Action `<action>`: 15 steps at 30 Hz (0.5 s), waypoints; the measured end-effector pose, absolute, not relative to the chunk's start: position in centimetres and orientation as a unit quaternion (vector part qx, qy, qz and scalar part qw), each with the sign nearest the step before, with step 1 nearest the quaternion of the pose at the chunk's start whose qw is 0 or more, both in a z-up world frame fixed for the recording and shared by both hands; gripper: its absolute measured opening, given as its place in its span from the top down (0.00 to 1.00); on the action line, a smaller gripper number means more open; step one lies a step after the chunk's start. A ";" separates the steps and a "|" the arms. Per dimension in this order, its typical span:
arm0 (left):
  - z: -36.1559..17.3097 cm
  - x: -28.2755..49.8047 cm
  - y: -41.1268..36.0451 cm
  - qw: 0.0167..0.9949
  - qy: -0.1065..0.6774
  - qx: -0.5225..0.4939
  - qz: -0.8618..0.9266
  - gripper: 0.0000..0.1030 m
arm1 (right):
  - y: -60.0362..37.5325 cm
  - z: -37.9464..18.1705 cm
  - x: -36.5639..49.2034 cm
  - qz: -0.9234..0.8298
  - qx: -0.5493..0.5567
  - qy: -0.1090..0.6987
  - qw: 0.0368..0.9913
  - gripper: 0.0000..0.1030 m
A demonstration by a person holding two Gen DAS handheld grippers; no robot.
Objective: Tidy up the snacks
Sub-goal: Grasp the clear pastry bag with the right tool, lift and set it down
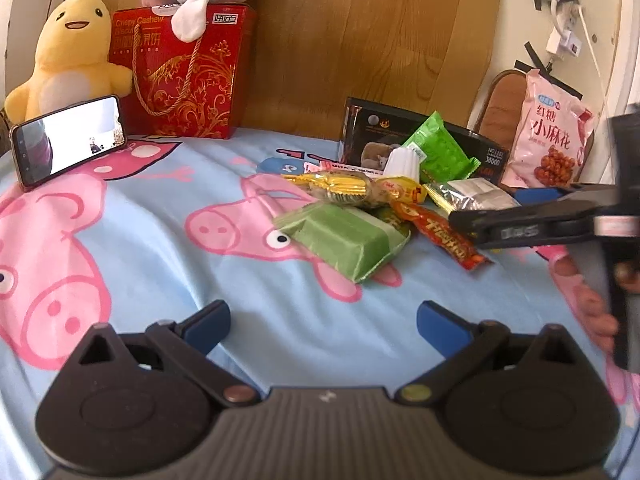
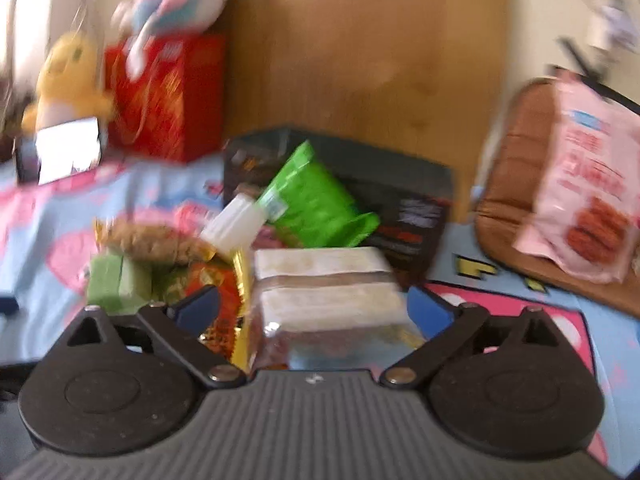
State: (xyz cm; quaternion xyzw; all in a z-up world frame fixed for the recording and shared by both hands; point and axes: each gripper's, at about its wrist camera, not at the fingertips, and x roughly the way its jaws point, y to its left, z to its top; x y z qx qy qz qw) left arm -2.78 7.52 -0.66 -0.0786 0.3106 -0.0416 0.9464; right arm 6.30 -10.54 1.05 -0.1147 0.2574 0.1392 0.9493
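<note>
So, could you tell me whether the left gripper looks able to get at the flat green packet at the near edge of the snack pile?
Probably yes: the left gripper is open, and only bare sheet lies between it and the green packet.

Your left wrist view is sharp and evenly daylit; your right wrist view is motion-blurred throughout; both bend at fisheye edges
</note>
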 end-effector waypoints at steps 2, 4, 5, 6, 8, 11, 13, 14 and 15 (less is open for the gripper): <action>-0.7 -2.8 7.7 0.946 0.309 -0.083 -0.045 0.00 | -9.9 0.2 7.5 0.114 -0.146 0.270 0.945 0.04; -0.7 -2.9 7.9 0.946 0.307 -0.088 -0.047 0.00 | -12.0 0.6 8.6 0.124 -0.065 0.302 0.943 0.19; -0.7 -2.9 7.9 0.946 0.307 -0.088 -0.048 0.00 | -13.6 0.8 9.0 0.129 -0.009 0.318 0.939 0.21; -0.7 -2.9 7.9 0.946 0.307 -0.088 -0.048 0.00 | -16.0 1.0 9.3 0.142 0.073 0.335 0.928 0.23; -0.7 -2.8 7.9 0.946 0.307 -0.090 -0.053 0.00 | -21.0 0.4 9.3 0.160 0.246 0.353 0.888 0.26; -0.7 -2.9 8.5 0.945 0.303 -0.106 -0.063 0.00 | -27.6 -3.2 8.2 0.197 0.485 0.354 0.775 0.23; -0.7 -3.0 9.0 0.943 0.301 -0.120 -0.073 0.00 | -30.3 -5.4 7.1 0.221 0.563 0.343 0.719 0.26; -0.7 -3.0 9.2 0.942 0.300 -0.127 -0.078 0.00 | -31.1 -5.5 6.5 0.226 0.577 0.337 0.709 0.24; -0.6 -3.0 9.4 0.941 0.299 -0.133 -0.080 0.00 | -31.8 -5.2 5.7 0.211 0.576 0.337 0.714 0.20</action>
